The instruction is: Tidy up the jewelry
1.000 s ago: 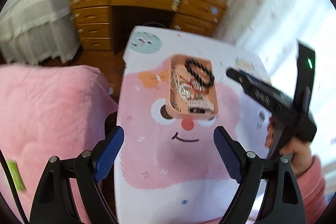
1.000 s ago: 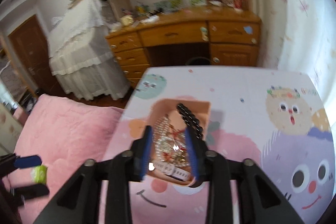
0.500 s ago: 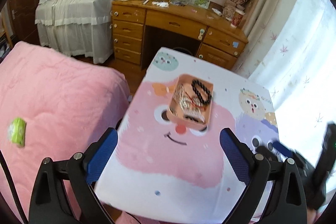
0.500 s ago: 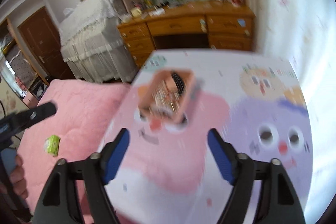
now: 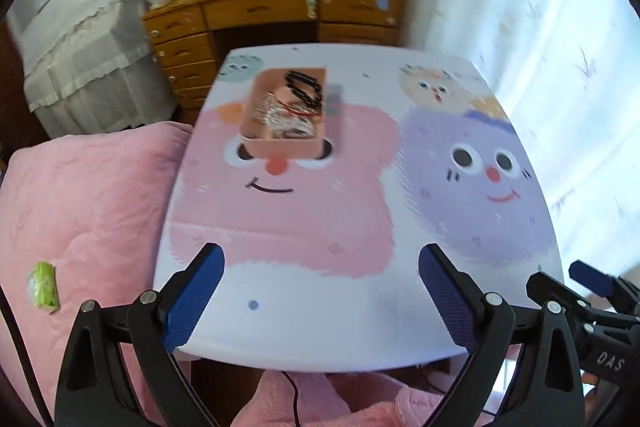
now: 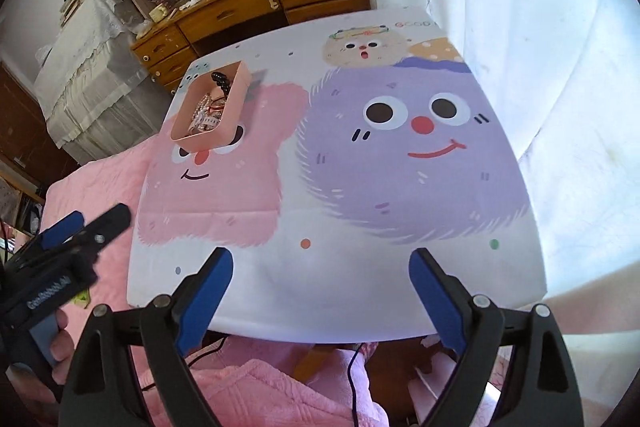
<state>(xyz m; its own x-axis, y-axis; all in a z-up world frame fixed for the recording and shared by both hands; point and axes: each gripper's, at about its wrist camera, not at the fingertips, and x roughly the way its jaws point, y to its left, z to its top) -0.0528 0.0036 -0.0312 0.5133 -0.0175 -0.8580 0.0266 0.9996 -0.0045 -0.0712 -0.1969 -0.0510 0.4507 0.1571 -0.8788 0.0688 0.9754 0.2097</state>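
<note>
- With both grippers drawn back over the near edge of the table, I read this as a pause away from the work, not a reach.
- My left gripper has its blue pads spread wide with nothing between them; its jaws have just been opening a little further.
- My right gripper is likewise spread and empty, its jaws having just been opening, and no jewelry hangs from either pad.
- The pink tray sits on the far left part of the table, on the pink cartoon face, well apart from both grippers.
- Inside it lie a black bead bracelet toward the far end and a tangle of silvery chains nearer me; everything appears gathered in that one tray, so I judge the sorting is nearly or fully done.
- No loose jewelry shows on the printed tablecloth, as far as I can tell.
- Around the table: a pink quilt to the left with a small green packet lying on it, a wooden desk beyond, and a white curtain at the right.
- Nothing stands between the grippers and the tray; only the tangled chains would make any further picking fiddly.
</note>
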